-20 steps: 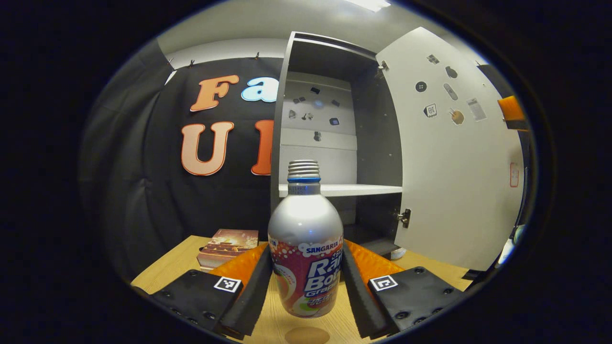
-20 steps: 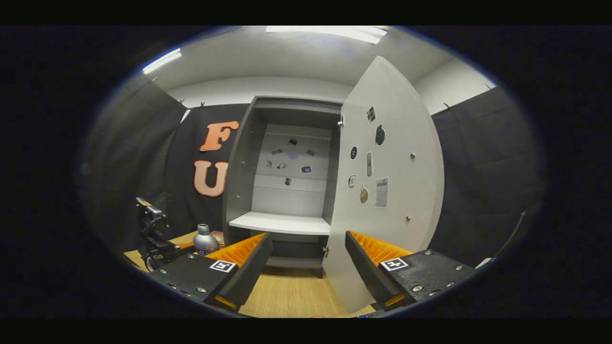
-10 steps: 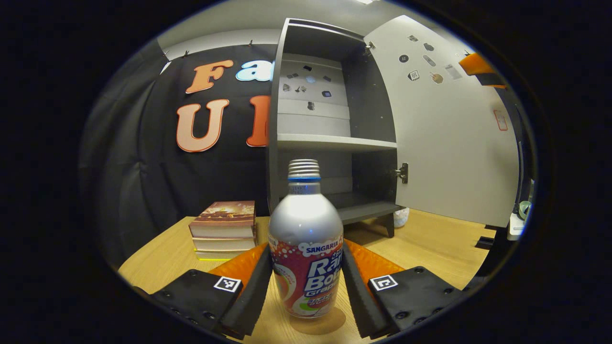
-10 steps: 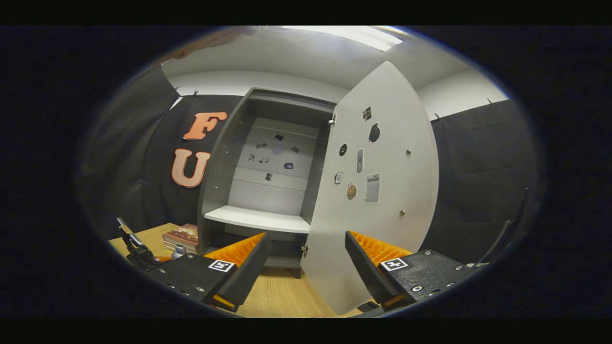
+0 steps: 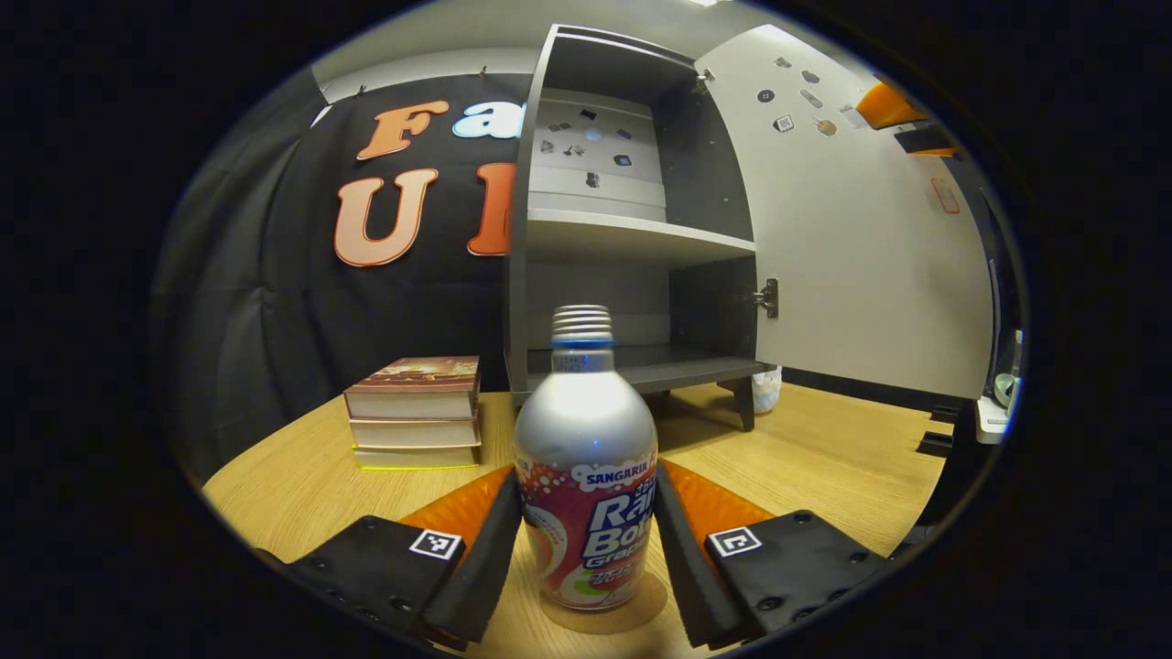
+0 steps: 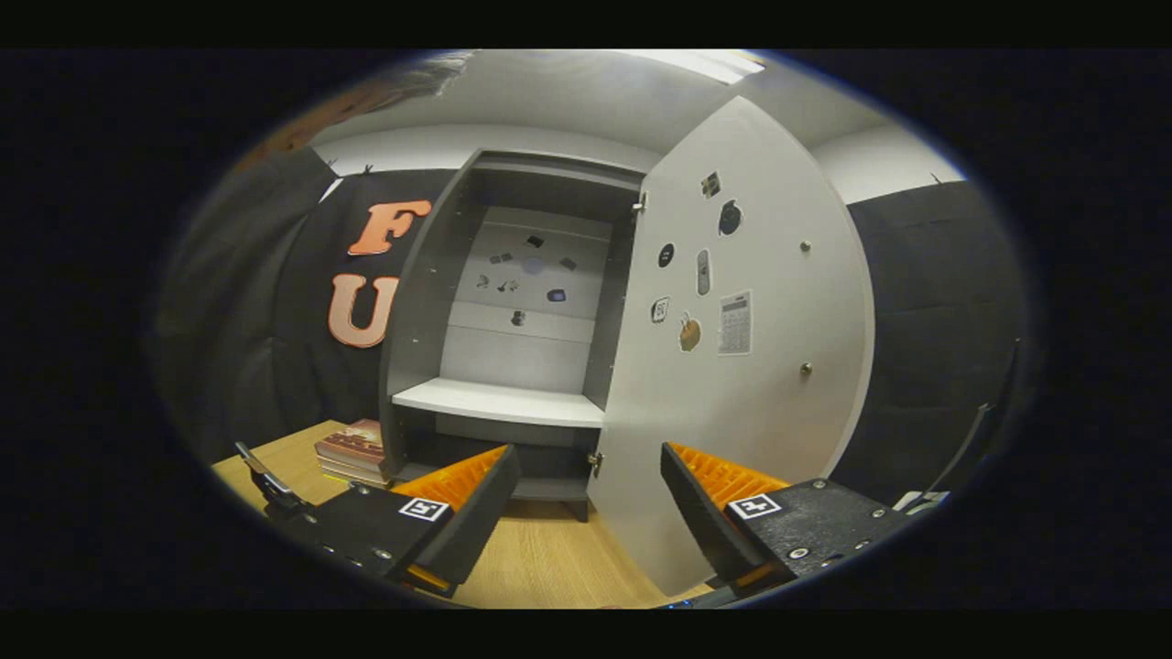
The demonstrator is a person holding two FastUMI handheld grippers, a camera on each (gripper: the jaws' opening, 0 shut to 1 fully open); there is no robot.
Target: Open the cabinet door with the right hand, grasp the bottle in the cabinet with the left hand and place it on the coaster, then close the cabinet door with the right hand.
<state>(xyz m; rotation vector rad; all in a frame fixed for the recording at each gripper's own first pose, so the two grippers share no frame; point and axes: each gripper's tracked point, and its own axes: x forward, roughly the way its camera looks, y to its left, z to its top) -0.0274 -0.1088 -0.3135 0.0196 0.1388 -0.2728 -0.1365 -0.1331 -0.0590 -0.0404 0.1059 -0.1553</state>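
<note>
A silver bottle (image 5: 586, 430) with a red-and-white label stands upright between the fingers of my left gripper (image 5: 586, 490), which is shut on its lower body. Its base meets a round brown coaster (image 5: 641, 615) on the wooden table (image 5: 815, 458). Behind it stands the grey cabinet (image 5: 632, 243), with its white door (image 5: 851, 238) swung wide open to the right. In the right gripper view my right gripper (image 6: 591, 508) is open and holds nothing, hovering close in front of the door (image 6: 751, 384), near its lower edge. The cabinet (image 6: 508, 403) shelves look bare.
A stack of books (image 5: 417, 412) lies on the table left of the cabinet, and the books (image 6: 352, 448) also appear in the right gripper view. The right gripper's body (image 5: 884, 105) shows by the door's top edge. The left gripper (image 6: 270, 476) is low on the left.
My left gripper has come down with the bottle until its base reached the coaster. The right gripper stayed open and shifted a little in front of the open door.
</note>
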